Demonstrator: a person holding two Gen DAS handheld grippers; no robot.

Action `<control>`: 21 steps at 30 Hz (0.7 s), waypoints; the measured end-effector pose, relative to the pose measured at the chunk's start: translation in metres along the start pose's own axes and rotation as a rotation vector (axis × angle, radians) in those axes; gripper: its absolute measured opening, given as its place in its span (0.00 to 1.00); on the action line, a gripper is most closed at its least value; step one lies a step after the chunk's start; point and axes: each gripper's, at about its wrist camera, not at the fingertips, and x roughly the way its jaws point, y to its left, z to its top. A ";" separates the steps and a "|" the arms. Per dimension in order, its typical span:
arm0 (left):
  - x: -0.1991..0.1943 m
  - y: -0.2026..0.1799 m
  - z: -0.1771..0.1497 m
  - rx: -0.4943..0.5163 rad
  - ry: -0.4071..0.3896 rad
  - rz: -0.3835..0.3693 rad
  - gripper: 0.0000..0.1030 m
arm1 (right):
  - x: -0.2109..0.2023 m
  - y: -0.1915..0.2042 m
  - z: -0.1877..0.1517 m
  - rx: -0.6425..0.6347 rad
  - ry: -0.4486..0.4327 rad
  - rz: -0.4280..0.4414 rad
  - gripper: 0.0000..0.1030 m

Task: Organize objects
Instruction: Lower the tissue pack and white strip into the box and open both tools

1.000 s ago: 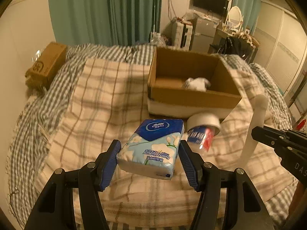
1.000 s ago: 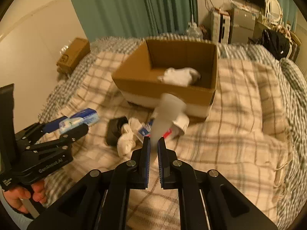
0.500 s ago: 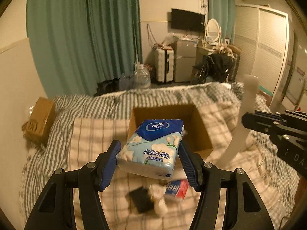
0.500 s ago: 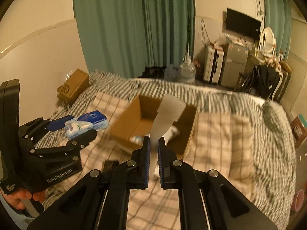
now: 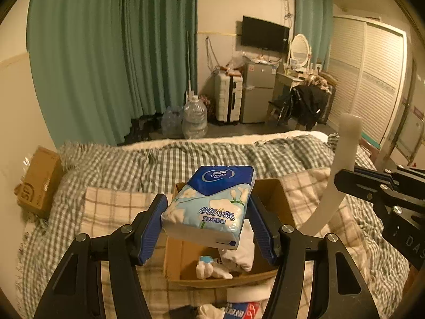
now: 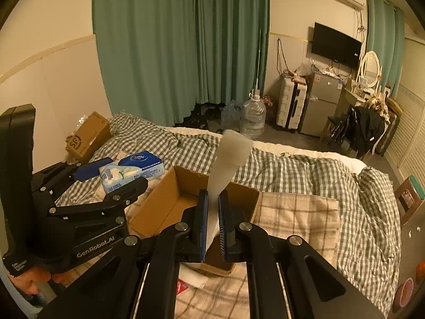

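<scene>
My left gripper [image 5: 208,220] is shut on a blue and white tissue pack [image 5: 209,207] and holds it in the air over the open cardboard box [image 5: 172,260] on the bed. White cloth items [image 5: 236,252] lie inside the box. My right gripper [image 6: 212,212] is shut on a white curved shoehorn [image 6: 225,164], held over the same box [image 6: 164,202]. The shoehorn [image 5: 334,175] and right gripper [image 5: 353,183] show at the right of the left wrist view. The tissue pack [image 6: 132,170] and left gripper [image 6: 111,178] show at the left of the right wrist view.
A small brown carton [image 5: 37,180] lies at the bed's left edge. A red and blue packet [image 5: 244,312] and white items [image 5: 209,312] lie on the plaid blanket in front of the box. Water jugs [image 5: 194,119], suitcase, fridge and chair stand beyond the bed.
Both grippers have risen and moved forward over the box, each still holding its item. The box now lies below them and I see more of the room.
</scene>
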 end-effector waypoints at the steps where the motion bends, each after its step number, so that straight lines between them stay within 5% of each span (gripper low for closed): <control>1: 0.011 0.001 -0.002 -0.008 0.011 -0.004 0.62 | 0.012 -0.003 0.000 -0.001 0.017 -0.005 0.07; 10: 0.080 0.002 -0.035 -0.024 0.108 0.000 0.62 | 0.100 -0.023 -0.027 0.028 0.165 -0.003 0.07; 17: 0.099 0.001 -0.046 -0.030 0.134 -0.003 0.63 | 0.130 -0.035 -0.040 0.077 0.208 0.015 0.12; 21: 0.094 0.000 -0.047 -0.016 0.123 0.001 0.79 | 0.124 -0.039 -0.038 0.107 0.184 0.021 0.22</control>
